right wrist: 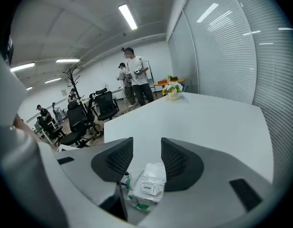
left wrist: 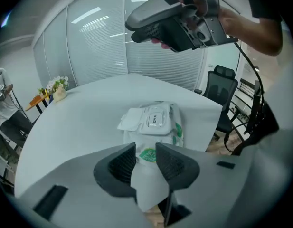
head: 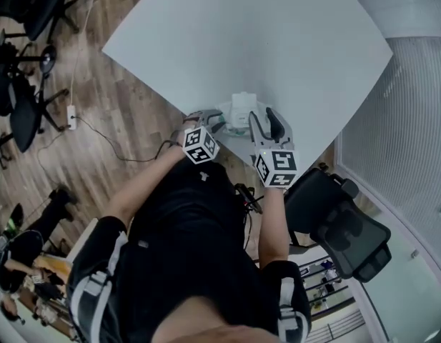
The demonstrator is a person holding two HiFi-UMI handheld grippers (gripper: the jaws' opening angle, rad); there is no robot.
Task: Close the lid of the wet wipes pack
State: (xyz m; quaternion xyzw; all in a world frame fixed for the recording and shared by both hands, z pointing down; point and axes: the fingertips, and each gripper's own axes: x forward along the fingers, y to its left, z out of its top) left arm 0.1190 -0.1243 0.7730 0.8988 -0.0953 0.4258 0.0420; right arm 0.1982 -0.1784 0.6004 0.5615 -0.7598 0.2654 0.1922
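Observation:
The wet wipes pack lies on the white table near its front corner, white with green print. In the left gripper view the pack has its hinged lid flipped open to the left. My left gripper is open just short of the pack's near end, and its pads do not touch the pack. My right gripper is also open and hovers above the pack, which shows below and between its jaws. In the head view the left gripper and right gripper flank the pack.
The table's front corner edge runs close behind the pack. A black office chair stands to the right of the person, with a blinds-covered glass wall beyond. A flower pot sits at the table's far end. People and chairs are in the background.

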